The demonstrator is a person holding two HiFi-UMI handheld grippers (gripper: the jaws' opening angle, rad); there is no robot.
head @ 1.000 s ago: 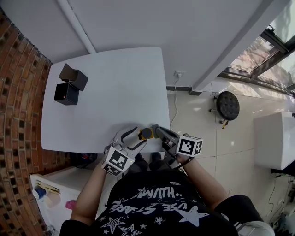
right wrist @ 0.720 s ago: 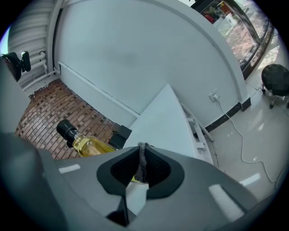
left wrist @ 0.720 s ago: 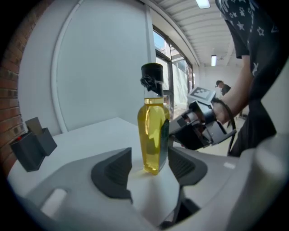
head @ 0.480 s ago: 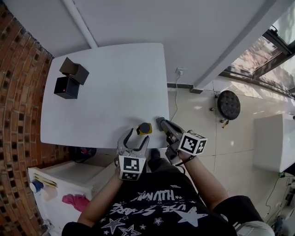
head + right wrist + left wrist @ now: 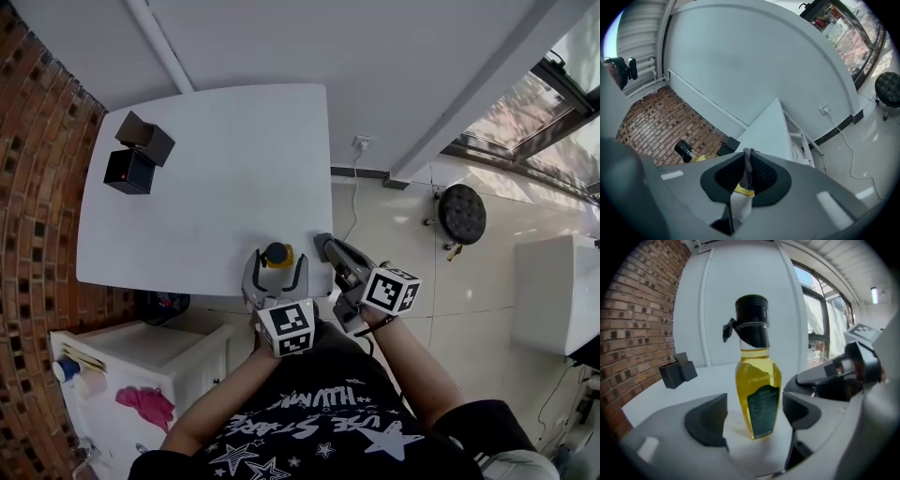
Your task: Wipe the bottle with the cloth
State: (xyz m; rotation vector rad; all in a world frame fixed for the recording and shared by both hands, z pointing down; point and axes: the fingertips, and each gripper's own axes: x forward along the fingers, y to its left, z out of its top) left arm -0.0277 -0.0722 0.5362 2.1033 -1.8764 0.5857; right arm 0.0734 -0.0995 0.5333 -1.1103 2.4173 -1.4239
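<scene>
**Operator:** Bottle location?

**Technician:** The bottle (image 5: 758, 394) stands upright at the 6 o'clock edge of the table (image 5: 206, 187); amber liquid fills the body; a black pour cap sits on top.

**Operator:** Handling?

**Technician:** Judged rigid, smooth-walled and probably slippery; fairly heavy while full; liable to tip if pushed at the cap; take hold across the widest part of the body, below the neck.

**Operator:** Tool state?

**Technician:** The left gripper (image 5: 754, 418) straddles the body; its jaws are opening, pads clear on both sides; the right gripper (image 5: 746, 180), at 3 o'clock of the bottle, is clamped on the cloth (image 5: 748, 161).

**Operator:** Other items?

**Technician:** Two black boxes (image 5: 136, 159) at 10 o'clock; well apart.
</scene>
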